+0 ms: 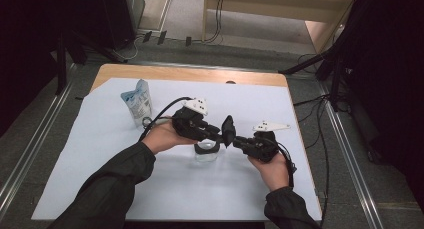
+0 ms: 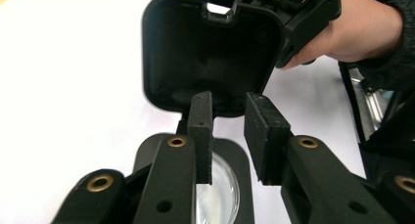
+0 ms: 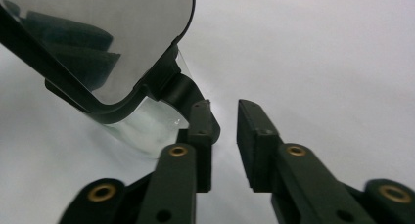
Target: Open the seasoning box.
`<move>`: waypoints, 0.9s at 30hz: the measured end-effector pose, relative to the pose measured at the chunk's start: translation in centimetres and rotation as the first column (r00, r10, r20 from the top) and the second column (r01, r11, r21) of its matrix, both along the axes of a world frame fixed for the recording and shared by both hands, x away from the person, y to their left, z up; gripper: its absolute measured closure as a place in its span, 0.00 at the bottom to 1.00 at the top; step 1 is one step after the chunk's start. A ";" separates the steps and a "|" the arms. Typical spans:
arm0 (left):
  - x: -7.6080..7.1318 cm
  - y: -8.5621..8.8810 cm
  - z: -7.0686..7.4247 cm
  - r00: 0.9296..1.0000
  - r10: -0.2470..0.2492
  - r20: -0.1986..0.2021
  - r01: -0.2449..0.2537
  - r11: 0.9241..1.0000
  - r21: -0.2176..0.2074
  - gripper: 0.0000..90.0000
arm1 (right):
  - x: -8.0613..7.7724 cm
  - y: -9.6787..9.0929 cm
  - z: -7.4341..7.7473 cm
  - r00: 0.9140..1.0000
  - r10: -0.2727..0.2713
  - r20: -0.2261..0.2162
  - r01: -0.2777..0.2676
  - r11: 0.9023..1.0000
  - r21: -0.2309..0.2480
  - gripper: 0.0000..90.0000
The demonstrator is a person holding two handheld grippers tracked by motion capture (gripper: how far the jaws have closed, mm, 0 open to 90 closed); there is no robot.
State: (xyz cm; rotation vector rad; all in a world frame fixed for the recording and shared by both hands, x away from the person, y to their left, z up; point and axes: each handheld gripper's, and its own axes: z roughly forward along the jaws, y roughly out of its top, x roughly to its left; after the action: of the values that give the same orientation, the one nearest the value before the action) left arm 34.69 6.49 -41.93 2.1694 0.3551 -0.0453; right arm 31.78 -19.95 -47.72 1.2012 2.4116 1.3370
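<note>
A small clear container (image 1: 206, 154) with a black rim stands on the white sheet mid-table, and its black hinged lid (image 1: 228, 130) is raised upright. My left gripper (image 1: 219, 135) comes in from the left, just over the container. In the left gripper view its jaws (image 2: 227, 131) stand apart with nothing between them, in front of the lid's dark underside (image 2: 210, 53) and above the glass (image 2: 218, 185). My right gripper (image 1: 236, 141) reaches in from the right. Its jaws (image 3: 225, 136) are parted and empty beside the lid's hinge (image 3: 181, 89), under the glossy lid top (image 3: 98, 43).
A light blue and white pouch (image 1: 137, 103) stands upright at the back left of the sheet. The white sheet (image 1: 250, 189) covers a wooden table (image 1: 190, 73). Cables and dark stands lie on the floor to the right.
</note>
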 end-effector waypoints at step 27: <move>-2.5 9.4 -2.4 0.966 0.251 -0.060 -0.251 0.968 0.006 0.48 | -0.6 -1.4 0.0 0.998 0.050 0.032 -0.049 0.999 -0.015 0.57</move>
State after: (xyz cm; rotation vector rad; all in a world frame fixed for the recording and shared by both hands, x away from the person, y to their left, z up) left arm 32.18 15.90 -44.33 2.1087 0.6617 0.0312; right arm 31.16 -21.35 -47.75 1.1146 2.4393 1.3395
